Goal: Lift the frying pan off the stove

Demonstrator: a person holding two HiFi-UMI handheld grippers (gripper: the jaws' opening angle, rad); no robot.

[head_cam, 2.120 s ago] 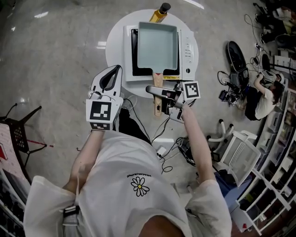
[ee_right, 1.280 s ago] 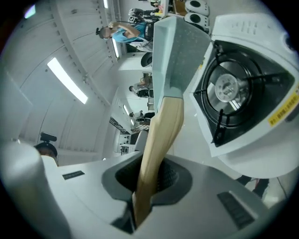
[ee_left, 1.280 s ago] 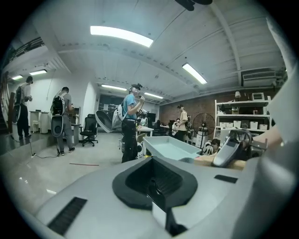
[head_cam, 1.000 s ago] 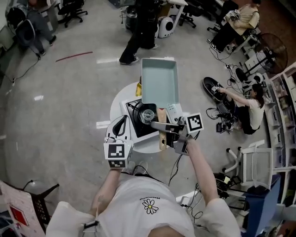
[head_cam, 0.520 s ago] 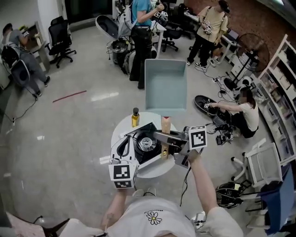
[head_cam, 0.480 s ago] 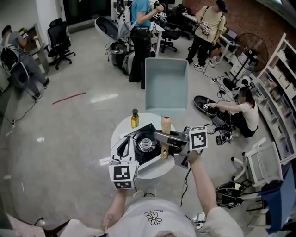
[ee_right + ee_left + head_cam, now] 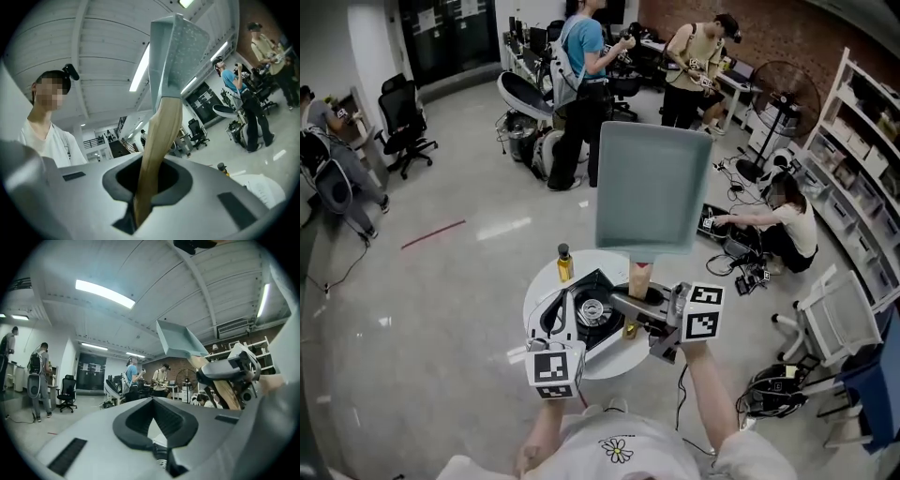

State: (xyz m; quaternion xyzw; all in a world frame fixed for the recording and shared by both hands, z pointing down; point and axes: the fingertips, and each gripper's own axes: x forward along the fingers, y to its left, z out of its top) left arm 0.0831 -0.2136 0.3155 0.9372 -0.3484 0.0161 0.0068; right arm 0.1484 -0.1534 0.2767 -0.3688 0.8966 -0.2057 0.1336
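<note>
The pale blue-grey square frying pan (image 7: 649, 187) hangs high in the air, well above the stove (image 7: 602, 298), whose burner (image 7: 592, 310) lies bare. My right gripper (image 7: 628, 307) is shut on the pan's wooden handle (image 7: 639, 277). In the right gripper view the handle (image 7: 159, 136) runs up out of my right gripper (image 7: 145, 180) to the pan (image 7: 176, 51). My left gripper (image 7: 562, 305) hovers over the stove's left side, shut and holding nothing. From the left gripper (image 7: 152, 401) view, the pan (image 7: 180, 341) and right gripper (image 7: 234, 369) are up to the right.
The stove stands on a small round white table (image 7: 542, 286) with an oil bottle (image 7: 565, 262) at its far edge. A person sits on the floor (image 7: 787, 220) to the right, others stand behind. Office chairs, shelves and a white chair (image 7: 839, 319) ring the room.
The pan has left the stove and risen steadily in my right gripper. The head view has tilted up to take in the room. My left gripper stays by the stove.
</note>
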